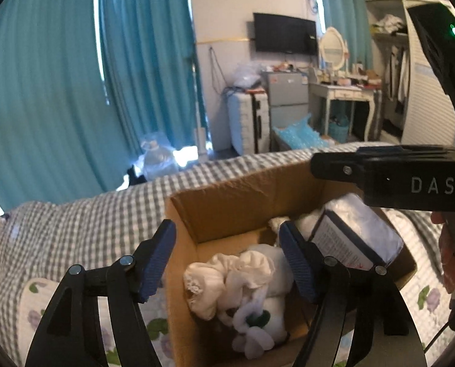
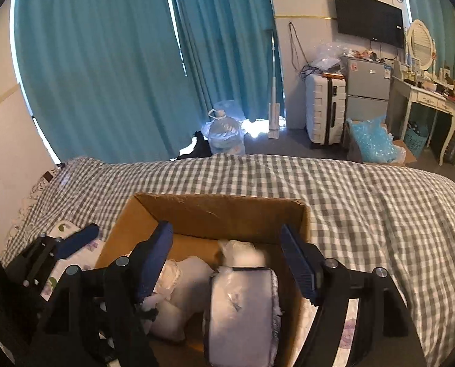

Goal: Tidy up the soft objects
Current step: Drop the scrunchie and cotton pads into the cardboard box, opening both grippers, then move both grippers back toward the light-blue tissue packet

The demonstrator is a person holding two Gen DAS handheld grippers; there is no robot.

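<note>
Cardboard, brown and open at the top, makes the box [image 1: 227, 205] that sits on the grey and white checked bed cover [image 1: 83, 220]. In the left wrist view, the left gripper [image 1: 227, 260] hangs over the box with its blue pads wide apart and nothing between them. Below it in the box lie white crumpled soft cloths [image 1: 236, 278]. Beside them, on the right, leans a soft pack in clear plastic with a dark edge [image 1: 355, 238]. The black right gripper [image 1: 389, 177] reaches in from the right, above the pack.

In the right wrist view, the right gripper [image 2: 227, 263] is over the same box [image 2: 221, 214], let go, pads apart and holding nothing. The plastic pack [image 2: 242, 309] lies just under it, inside the box, next to the white cloths [image 2: 181, 287]. The left gripper [image 2: 74, 241] shows at the left edge, over a flowered pillow [image 2: 62, 229]
</note>
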